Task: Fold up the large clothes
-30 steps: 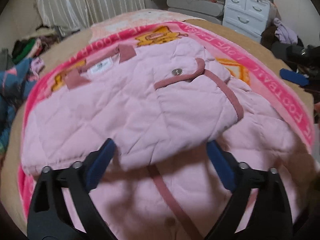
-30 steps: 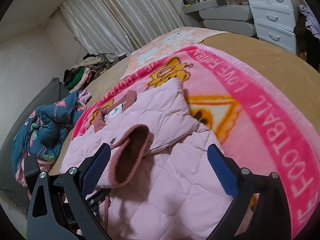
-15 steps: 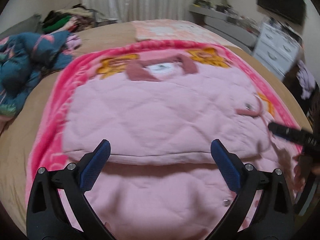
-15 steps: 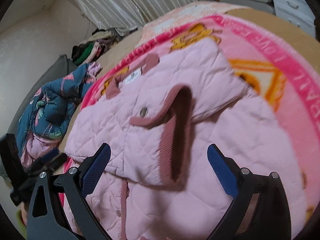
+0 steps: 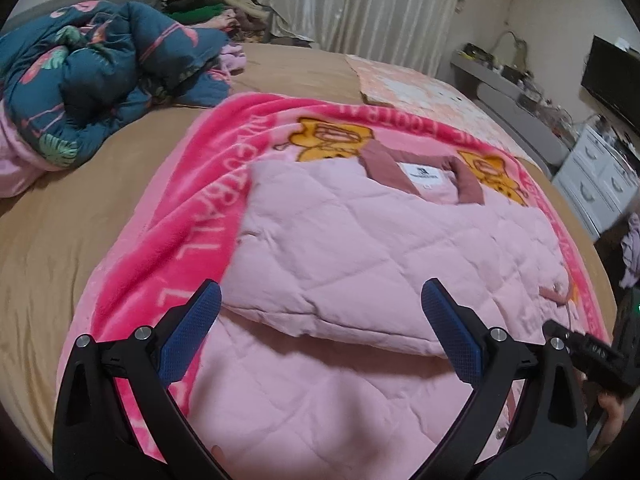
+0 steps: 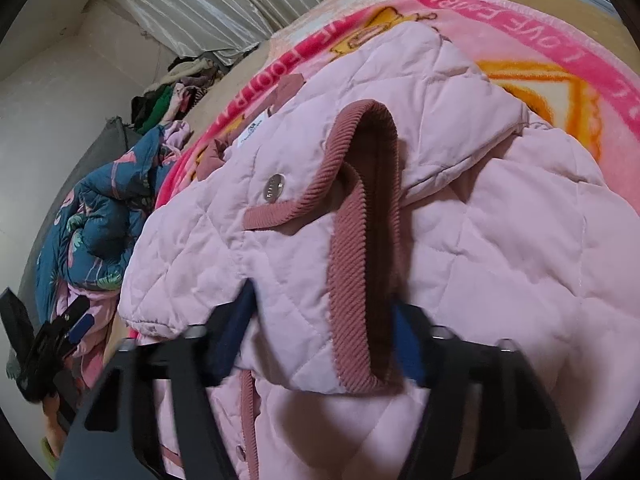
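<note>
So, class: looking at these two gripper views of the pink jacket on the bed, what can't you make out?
- Right gripper pads: right wrist view, blurred and partly behind the sleeve cuff.
- Jacket label text: left wrist view, too small.
- Jacket hem: both views, cut off by the bottom edge.

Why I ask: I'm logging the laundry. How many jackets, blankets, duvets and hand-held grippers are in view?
Pink quilted jacket: 1
Pink football blanket: 1
Teal floral duvet: 1
Hand-held grippers: 2, left hand-held gripper open, right hand-held gripper just closing its jaws on the jacket's sleeve
Total: 5
</note>
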A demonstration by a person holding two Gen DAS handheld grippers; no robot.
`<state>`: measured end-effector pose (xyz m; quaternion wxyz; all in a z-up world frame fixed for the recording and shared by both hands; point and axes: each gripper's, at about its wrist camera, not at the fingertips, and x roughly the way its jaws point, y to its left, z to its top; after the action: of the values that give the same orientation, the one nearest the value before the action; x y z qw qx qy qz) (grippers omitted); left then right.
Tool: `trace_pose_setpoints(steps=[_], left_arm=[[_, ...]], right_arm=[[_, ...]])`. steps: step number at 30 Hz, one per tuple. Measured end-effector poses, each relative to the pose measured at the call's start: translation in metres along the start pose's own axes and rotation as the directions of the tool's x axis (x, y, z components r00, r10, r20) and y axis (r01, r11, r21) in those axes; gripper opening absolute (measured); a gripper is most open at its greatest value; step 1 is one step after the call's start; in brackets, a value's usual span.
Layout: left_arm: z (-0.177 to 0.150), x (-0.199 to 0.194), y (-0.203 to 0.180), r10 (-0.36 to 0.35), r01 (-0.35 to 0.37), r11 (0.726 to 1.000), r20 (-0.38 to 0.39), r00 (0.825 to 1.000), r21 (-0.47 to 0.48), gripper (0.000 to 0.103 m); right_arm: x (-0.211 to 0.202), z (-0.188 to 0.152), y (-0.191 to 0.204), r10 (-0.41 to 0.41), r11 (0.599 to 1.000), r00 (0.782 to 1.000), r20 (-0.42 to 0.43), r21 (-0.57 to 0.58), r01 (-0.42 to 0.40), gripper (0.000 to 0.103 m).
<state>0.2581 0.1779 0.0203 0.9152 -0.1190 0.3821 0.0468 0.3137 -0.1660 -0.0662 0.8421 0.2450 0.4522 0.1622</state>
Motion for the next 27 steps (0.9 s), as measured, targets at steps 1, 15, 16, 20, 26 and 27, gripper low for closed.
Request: trace_pose_setpoints(steps=[1,15,16,20,26,27], left_arm=[[0.001,0.001,0.002,0.003,-0.003,1.0,0.001,1.0,-0.005,0.094],[0.027,0.009,0.009,-0.002,0.003,0.997,0.009,1.0,-0.071,0.094],[0.031,0.01,0.008,-0.001,0.001,0.997,0.008,1.0,-0.073,0.094],[0.038,0.018,-0.001,-0.007,0.007,0.998,0.005,1.0,-0.064,0.094],[0.039,0.038,-0.02,-0.008,0.007,1.0,-0.03,1.0,-0.016,0.094],[0.039,0.041,-0.023,-0.01,0.01,1.0,-0.035,0.999,-0.008,0.094]], right_arm=[[0.0,-0.001,0.002,0.008,1.0,1.0,0.004,-0.013,-0.008,0.031],[-0.065,0.1,0.091,0.062,0.902,0.968,0.244,-0.429,0.05,0.016],[-0.063,0.108,0.09,0.046,0.899,0.967,0.25,-0.432,0.069,0.016],[-0.05,0.118,0.069,0.002,0.908,0.973,0.232,-0.408,0.096,0.016],[-0.031,0.107,0.034,-0.035,0.932,0.981,0.191,-0.348,0.101,0.016],[-0.027,0.103,0.034,-0.042,0.933,0.982,0.186,-0.344,0.105,0.016]])
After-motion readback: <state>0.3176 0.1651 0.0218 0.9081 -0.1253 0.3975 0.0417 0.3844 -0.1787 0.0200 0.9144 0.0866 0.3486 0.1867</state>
